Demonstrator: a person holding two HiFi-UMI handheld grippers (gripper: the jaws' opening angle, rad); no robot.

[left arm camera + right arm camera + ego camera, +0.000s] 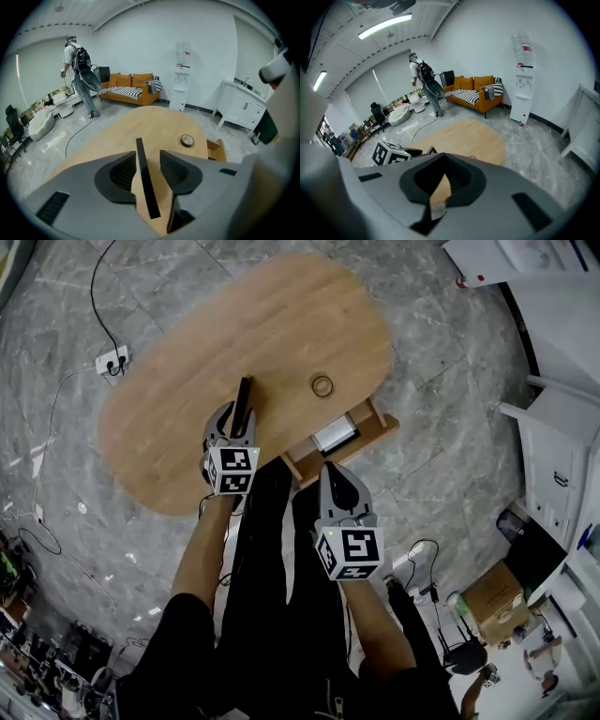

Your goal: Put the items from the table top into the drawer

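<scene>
A long black bar (244,396) lies on the oval wooden table (281,324). My left gripper (236,420) is low over its near end. In the left gripper view the bar (144,180) runs between the open jaws of the left gripper (147,157), with a gap on each side. A tape ring (322,385) (187,140) rests further right on the table. Under the table's near right edge the wooden drawer (380,420) (215,149) stands pulled out, with something pale inside. My right gripper (331,472) (440,157) hangs in front of the drawer, shut and holding nothing.
A power strip (112,360) with a black cable lies on the grey floor to the left of the table. White cabinets (553,456) line the right side, with a cardboard box (497,596) near them. Far off are an orange sofa (129,89), a water dispenser (182,75) and a walking person (77,70).
</scene>
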